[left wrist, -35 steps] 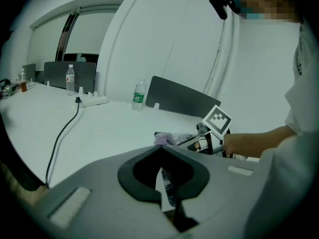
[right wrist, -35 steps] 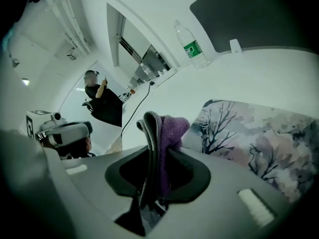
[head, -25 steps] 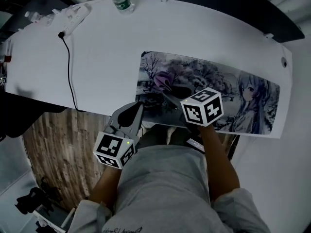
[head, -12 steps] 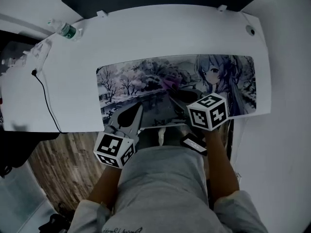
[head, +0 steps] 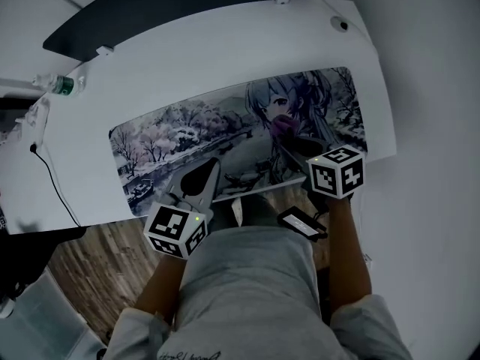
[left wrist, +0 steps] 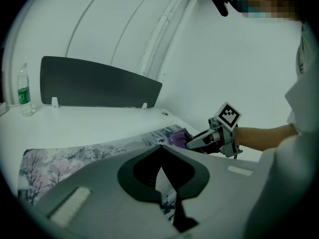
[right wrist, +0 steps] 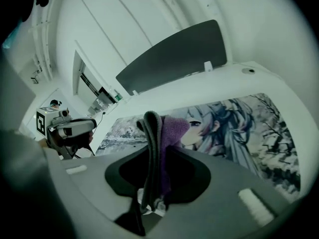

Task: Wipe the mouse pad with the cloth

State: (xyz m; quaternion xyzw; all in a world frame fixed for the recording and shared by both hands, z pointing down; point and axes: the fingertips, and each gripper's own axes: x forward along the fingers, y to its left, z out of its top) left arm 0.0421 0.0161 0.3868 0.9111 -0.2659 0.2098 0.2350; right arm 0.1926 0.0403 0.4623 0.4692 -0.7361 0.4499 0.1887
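Observation:
A long mouse pad point(head: 187, 137) printed with trees and an anime girl lies on the white desk point(head: 225, 51). My right gripper point(head: 294, 142) is shut on a purple cloth point(head: 283, 126), which rests on the pad over the girl's figure. In the right gripper view the cloth point(right wrist: 169, 128) sticks up folded from between the jaws of that gripper point(right wrist: 155, 151), above the pad point(right wrist: 234, 128). My left gripper point(head: 212, 163) hovers at the pad's front edge, shut with nothing in it. The left gripper view shows its jaws met at the tip point(left wrist: 160, 147), and the right gripper point(left wrist: 209, 138) beyond.
A water bottle point(head: 58, 85) stands at the desk's far left corner, and a black cable point(head: 52, 178) runs along the left side. A dark panel point(head: 187, 6) borders the desk's back. A dark flat device point(head: 301, 223) sits by my right forearm. Wooden floor point(head: 90, 268) lies below left.
My right gripper has dragged the cloth rightward along the pad, from the tree scene to the girl's figure. The left gripper stays at the pad's front edge. The head view has swung.

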